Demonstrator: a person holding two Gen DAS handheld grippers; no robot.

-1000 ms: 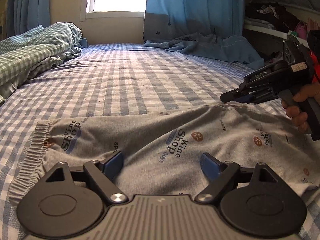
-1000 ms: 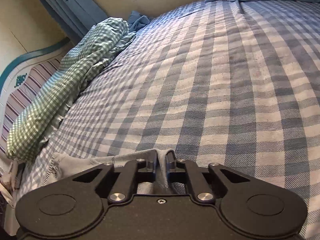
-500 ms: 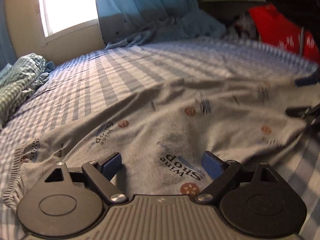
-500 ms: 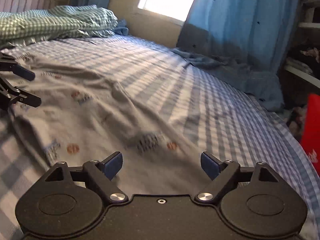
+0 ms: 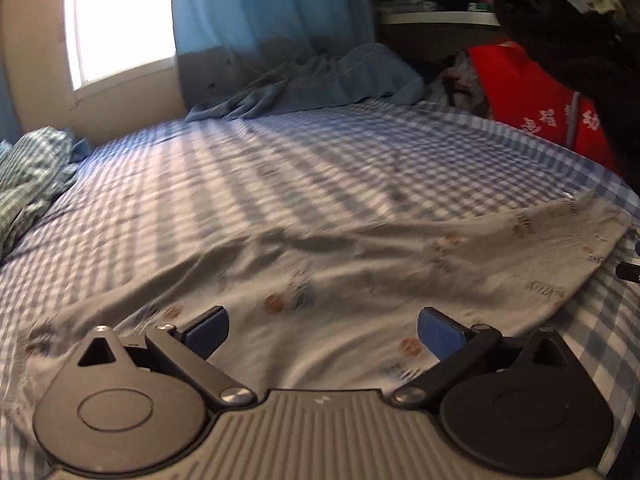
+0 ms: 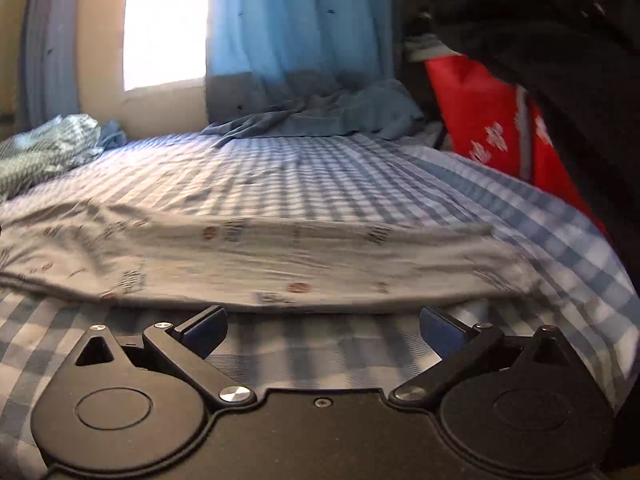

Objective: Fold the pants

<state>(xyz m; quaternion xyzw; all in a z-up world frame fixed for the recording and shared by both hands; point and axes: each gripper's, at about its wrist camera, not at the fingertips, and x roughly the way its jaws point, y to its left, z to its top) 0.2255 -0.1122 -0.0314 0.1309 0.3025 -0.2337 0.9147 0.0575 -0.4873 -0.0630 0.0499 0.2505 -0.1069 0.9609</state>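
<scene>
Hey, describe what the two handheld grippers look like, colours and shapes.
The left gripper has black link arms on two round black discs, silver pivot bolts, blue pads on its fingertips, and a grey ribbed body. The right gripper has the same discs, bolts and blue fingertips, but a smooth black body with a small centre screw. No cables, hands or sleeves show.

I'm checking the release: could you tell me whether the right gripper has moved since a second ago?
Yes. The right gripper, jaws opening and empty, has swung from the green quilt toward the red garment.
</scene>
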